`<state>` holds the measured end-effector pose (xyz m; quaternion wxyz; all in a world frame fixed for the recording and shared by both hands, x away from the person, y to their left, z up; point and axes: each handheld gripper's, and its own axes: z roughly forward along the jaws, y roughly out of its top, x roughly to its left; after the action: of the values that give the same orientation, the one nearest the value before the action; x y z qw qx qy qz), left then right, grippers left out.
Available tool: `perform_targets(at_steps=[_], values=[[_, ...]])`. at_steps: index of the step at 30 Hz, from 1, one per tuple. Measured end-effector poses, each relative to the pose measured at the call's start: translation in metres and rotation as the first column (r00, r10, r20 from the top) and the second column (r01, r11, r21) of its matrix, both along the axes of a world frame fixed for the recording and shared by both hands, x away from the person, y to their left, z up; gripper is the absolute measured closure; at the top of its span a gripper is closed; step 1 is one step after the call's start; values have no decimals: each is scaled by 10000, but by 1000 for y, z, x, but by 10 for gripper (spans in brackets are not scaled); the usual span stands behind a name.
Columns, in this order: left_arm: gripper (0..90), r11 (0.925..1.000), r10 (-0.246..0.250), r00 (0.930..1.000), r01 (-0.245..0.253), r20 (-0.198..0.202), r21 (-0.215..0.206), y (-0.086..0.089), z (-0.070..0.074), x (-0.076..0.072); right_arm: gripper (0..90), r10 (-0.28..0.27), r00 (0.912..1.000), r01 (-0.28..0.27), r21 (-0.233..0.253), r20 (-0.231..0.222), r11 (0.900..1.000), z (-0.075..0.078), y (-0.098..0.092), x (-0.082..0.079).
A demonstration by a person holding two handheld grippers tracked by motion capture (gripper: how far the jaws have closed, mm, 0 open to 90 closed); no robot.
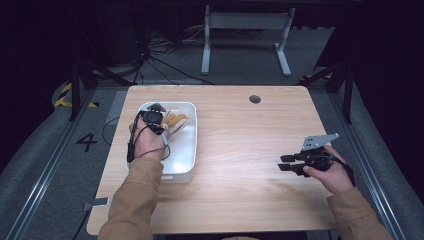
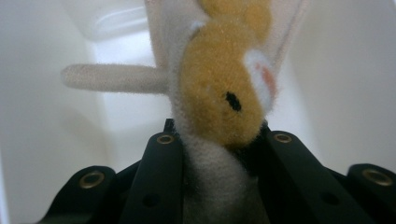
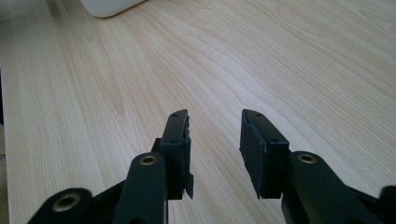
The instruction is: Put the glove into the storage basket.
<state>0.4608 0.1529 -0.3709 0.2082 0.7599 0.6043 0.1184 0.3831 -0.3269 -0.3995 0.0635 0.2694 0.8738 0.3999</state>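
A white rectangular bin (image 1: 186,150) sits on the left part of a pale wooden table (image 1: 240,140), its near end close to the table's front edge. Inside the bin, toward its far end, lies a soft toy (image 1: 176,120), cream and golden yellow. The person's left hand (image 1: 149,142) reaches into the bin with the left gripper (image 1: 159,116), whose jaws are clamped on the toy's cream body.

In the left gripper view, the toy (image 2: 219,100) is fuzzy, with a rounded yellow patch marked by a small black spot, a white and pink patch beside it, and a thin cream limb sticking out sideways. The bin's smooth white walls (image 2: 42,116) stand close on both sides.

The right gripper (image 1: 287,165) is well apart from the bin, over bare wood near the table's right edge. Its jaws stand apart with nothing between them, and open tabletop stretches ahead toward the bin's corner (image 3: 109,6).
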Motion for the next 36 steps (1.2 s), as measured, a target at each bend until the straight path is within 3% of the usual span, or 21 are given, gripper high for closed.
perform_targets(at_steps=[9,12,18,23,31,36], values=[[758,9996,270,9994,-272,-196,-93,3,-10,2,624,-17,10000,17,32,-7,10000,-1,0,-1],[755,9996,287,9989,-284,-371,85,3,-13,4,622,-14,10000,14,38,-25,10000,-1,1,-1],[752,9991,435,9968,-434,-669,27,1,-22,8,617,-31,10000,32,57,-53,10000,-1,1,-1],[749,9977,536,9959,-503,-734,464,-4,-26,9,614,-76,10000,76,44,-62,10000,-2,0,-2],[734,9985,521,9940,-501,-958,231,-6,-32,11,610,-144,9999,144,75,-38,9999,-2,-2,-3],[672,9987,508,9914,-499,-1207,105,-5,-34,11,607,-205,9998,205,98,-16,9997,-2,-3,-3]])
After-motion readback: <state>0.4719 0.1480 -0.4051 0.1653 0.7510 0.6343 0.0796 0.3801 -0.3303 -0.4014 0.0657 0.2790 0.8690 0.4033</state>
